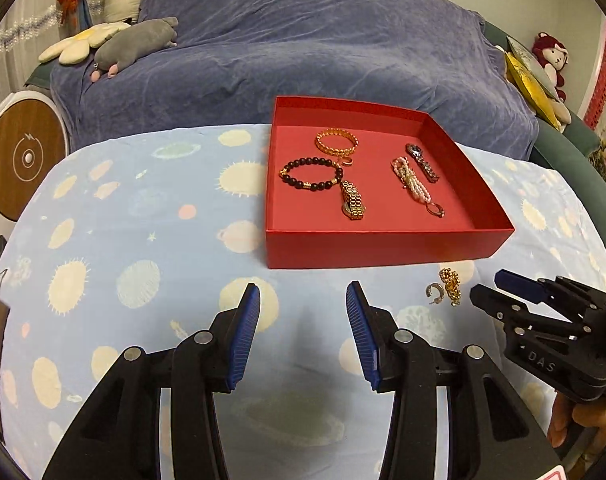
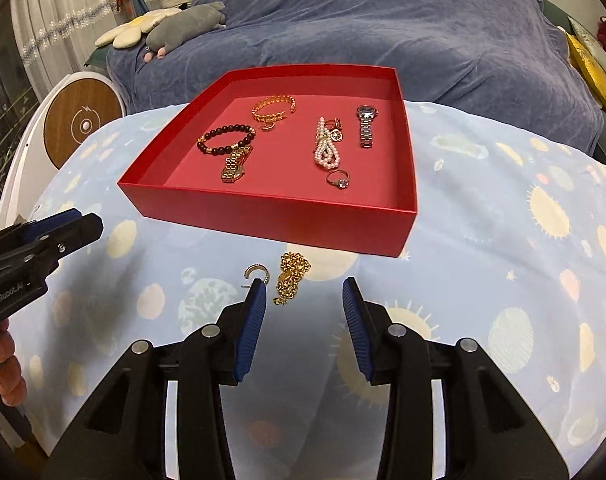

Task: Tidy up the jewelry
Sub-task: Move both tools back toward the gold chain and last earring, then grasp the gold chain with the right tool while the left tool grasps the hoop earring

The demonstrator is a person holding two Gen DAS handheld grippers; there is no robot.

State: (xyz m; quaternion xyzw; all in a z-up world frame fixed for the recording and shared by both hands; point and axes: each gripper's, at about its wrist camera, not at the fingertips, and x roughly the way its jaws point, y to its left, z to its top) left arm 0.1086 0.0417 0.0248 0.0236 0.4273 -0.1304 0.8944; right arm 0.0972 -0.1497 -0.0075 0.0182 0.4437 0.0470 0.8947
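A red box (image 1: 383, 246) (image 2: 271, 216) stands on the planet-print cloth. It holds a gold bracelet (image 2: 273, 108), a black bead bracelet (image 2: 225, 140), a gold watch (image 2: 235, 166), a pearl strand (image 2: 327, 148), a silver watch (image 2: 366, 126) and a ring (image 2: 338, 179). In front of the box a gold chain (image 2: 291, 276) (image 1: 451, 284) and a hoop earring (image 2: 256, 272) (image 1: 434, 291) lie on the cloth. My right gripper (image 2: 303, 286) (image 1: 489, 285) is open just short of them, with nothing between its fingers. My left gripper (image 1: 303, 292) (image 2: 89, 220) hangs open over bare cloth, left of the two pieces.
Behind the table is a sofa under a blue blanket (image 1: 303, 40), with plush toys (image 1: 135, 44) at its left and cushions (image 1: 531, 76) at its right. A round white device with a wooden face (image 1: 23, 156) stands at the left. A hand (image 2: 3, 356) holds the left gripper.
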